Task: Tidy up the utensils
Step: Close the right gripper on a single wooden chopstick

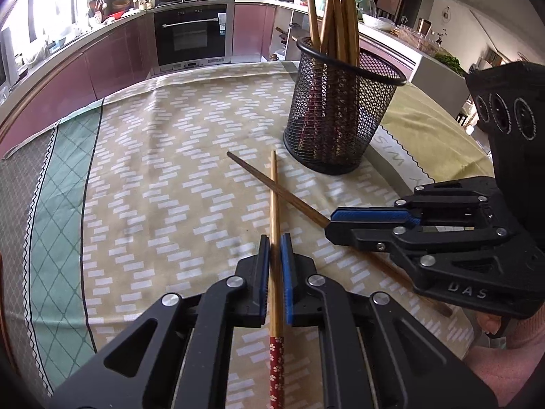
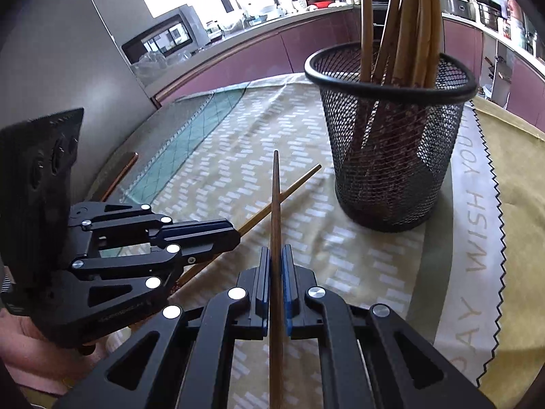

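A black mesh cup (image 1: 340,119) holding several bamboo chopsticks stands upright on the patterned tablecloth (image 1: 153,170). Two loose chopsticks cross each other in front of it. My left gripper (image 1: 275,242) is shut on the light chopstick (image 1: 274,211), whose red floral end points back toward the camera. My right gripper (image 1: 332,223) comes in from the right, shut on the dark brown chopstick (image 1: 252,170). In the right wrist view, the right gripper (image 2: 276,252) clamps the dark chopstick (image 2: 276,204), the left gripper (image 2: 235,235) holds the light chopstick (image 2: 299,181), and the mesh cup (image 2: 391,156) stands ahead to the right.
The tablecloth covers a round table whose edge curves round the far left (image 1: 51,126). Kitchen counters and an oven (image 1: 190,34) lie beyond. A hand in a pink sleeve (image 1: 511,351) holds the right gripper. A lettered green cloth border (image 2: 477,221) lies right of the cup.
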A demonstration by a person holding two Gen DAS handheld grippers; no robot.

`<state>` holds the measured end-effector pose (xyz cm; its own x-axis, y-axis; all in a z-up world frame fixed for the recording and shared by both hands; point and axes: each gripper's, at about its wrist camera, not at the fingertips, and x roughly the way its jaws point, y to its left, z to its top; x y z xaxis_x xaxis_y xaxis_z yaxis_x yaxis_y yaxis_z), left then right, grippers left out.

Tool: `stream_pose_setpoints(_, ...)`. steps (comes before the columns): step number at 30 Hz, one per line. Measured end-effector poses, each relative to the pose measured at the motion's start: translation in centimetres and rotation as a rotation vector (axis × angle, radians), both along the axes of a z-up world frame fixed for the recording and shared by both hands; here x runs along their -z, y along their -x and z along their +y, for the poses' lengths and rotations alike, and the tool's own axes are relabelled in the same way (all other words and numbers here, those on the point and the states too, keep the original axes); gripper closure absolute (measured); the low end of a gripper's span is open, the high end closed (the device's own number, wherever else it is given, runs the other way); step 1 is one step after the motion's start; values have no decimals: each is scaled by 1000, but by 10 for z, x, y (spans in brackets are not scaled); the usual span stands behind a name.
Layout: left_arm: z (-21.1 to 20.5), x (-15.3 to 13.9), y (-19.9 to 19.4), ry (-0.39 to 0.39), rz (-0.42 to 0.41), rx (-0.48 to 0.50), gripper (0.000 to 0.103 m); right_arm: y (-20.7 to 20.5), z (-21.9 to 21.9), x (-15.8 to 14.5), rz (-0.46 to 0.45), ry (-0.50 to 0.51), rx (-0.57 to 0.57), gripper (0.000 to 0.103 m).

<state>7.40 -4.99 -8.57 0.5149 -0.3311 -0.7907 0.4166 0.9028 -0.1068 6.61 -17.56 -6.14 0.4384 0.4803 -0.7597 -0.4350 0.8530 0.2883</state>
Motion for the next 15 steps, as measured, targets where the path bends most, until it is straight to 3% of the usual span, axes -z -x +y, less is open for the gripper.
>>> stream_pose_setpoints(9,-6,3,-5,-32,2,29,90,-2,8,2,-13,45,3,96)
stream_pose_setpoints(15,-11,2,-8,-30,-3,10,95,0,4,2,-20,36,12,97)
